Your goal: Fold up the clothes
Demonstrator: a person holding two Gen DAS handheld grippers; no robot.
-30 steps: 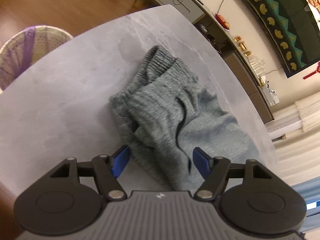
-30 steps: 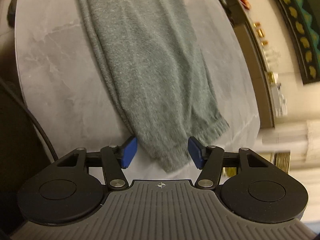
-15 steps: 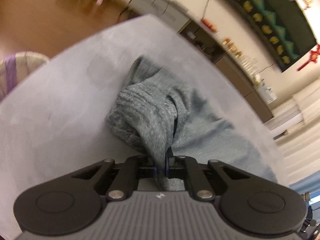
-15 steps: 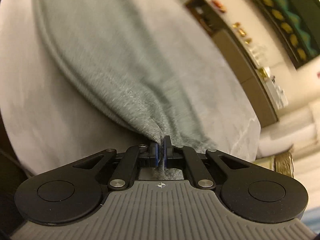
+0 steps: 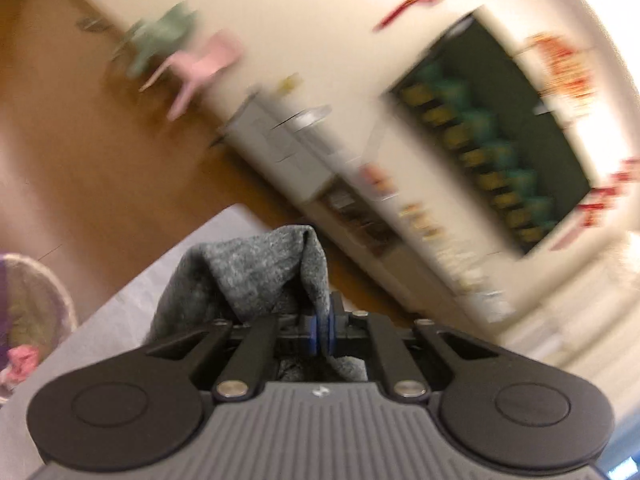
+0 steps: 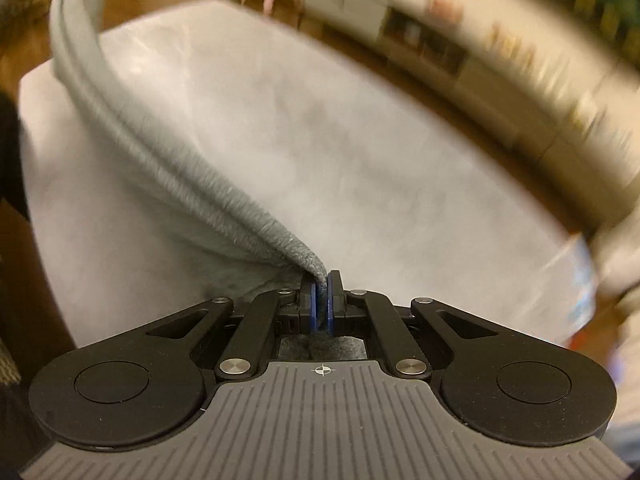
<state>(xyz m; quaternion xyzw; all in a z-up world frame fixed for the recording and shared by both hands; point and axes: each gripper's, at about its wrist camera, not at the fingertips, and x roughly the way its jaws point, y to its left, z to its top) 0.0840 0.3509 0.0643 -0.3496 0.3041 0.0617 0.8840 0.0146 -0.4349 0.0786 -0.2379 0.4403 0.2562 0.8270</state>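
Right gripper and left gripper each clamp an end of the grey garment, its length stretched between them above the tabletop

Each claw: ribbed grey body, black linkage arms, silver screws, blue pads.

The floor is brown wood, and the wall behind it is cream with red and gold ornaments around a dark panel bearing teal and yellow shapes. A low grey and white cabinet runs along the wall base. A pink chair and a green chair stand beside it, blurred.
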